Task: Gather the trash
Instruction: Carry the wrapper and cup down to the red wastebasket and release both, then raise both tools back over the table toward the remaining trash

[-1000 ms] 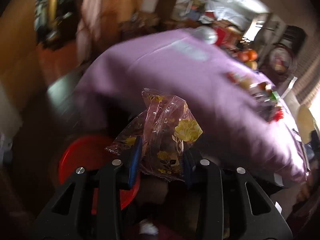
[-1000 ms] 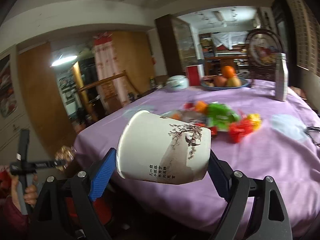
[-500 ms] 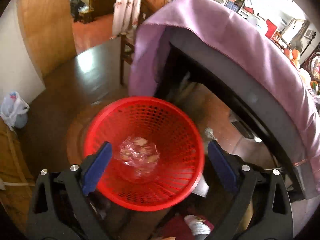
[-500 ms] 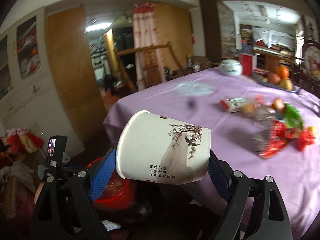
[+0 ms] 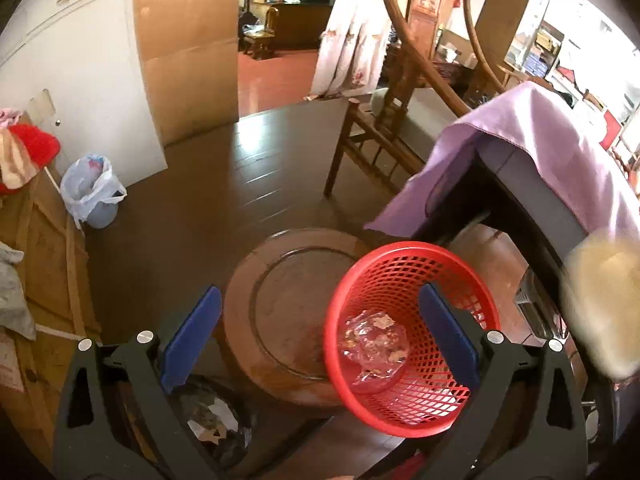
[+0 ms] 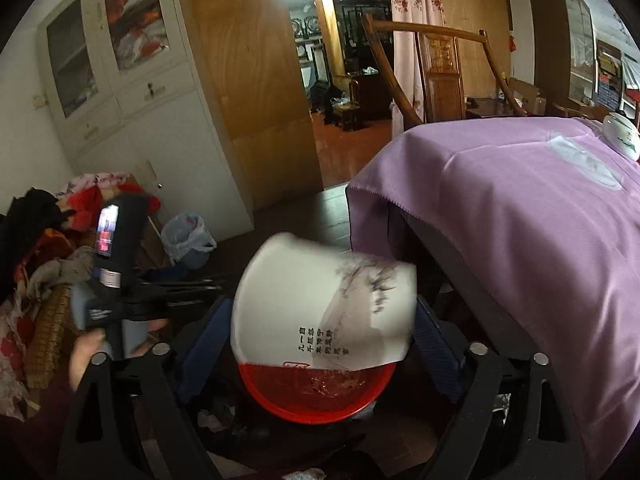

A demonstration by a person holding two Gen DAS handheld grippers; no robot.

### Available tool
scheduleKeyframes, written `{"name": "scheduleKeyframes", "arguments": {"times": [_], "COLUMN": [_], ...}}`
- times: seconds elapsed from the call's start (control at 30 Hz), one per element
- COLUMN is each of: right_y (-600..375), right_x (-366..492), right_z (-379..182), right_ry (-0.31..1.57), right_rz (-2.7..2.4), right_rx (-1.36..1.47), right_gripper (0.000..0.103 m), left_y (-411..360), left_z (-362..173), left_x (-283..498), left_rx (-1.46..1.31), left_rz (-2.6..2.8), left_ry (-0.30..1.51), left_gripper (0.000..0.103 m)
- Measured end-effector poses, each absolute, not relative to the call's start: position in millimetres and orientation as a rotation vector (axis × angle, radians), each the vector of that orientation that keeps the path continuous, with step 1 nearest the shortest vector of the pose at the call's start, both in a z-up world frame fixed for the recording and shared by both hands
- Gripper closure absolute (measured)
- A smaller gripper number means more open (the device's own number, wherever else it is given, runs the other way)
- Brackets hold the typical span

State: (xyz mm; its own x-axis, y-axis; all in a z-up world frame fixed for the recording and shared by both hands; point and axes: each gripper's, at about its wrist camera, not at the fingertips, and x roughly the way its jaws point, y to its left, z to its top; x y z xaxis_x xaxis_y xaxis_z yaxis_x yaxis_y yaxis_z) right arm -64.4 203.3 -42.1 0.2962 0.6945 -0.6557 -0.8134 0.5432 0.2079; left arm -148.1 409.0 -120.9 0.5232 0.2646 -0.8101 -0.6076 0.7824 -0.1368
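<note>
Cup [image 6: 324, 308] dropping toward the red basket [image 5: 412, 332], both tongs standing apart.

The cup is tilting, blurred, between the right tongs [image 6: 320, 344], whose jaws have just been opening; whether the pads are touching it is unclear. Just below it the basket is sitting on the floor with a clear wrapper [image 5: 374, 344] lying inside. The left tongs [image 5: 320, 336] are hanging wide and empty over the basket's near rim, beside a round wooden stool [image 5: 280, 304]. Beyond, the purple-clothed bench [image 6: 520, 232] is standing, then a wooden chair [image 5: 384, 132].
</note>
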Motion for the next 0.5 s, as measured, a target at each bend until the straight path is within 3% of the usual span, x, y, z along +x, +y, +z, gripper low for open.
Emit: {"name": "scheduleKeyframes", "arguments": {"times": [0.5], "right_y": [122], "right_x": [-45], "right_z": [-35], "right_ry": [0.726], "right_rz": [0.873], "right_rx": [-0.073], "right_gripper": [0.009], "left_y": [372], "left_z": [-103], "left_x": [-134], "left_rx": [-0.409], "left_rz": [0.449], "left_ry": [0.841], "left_gripper": [0.008]}}
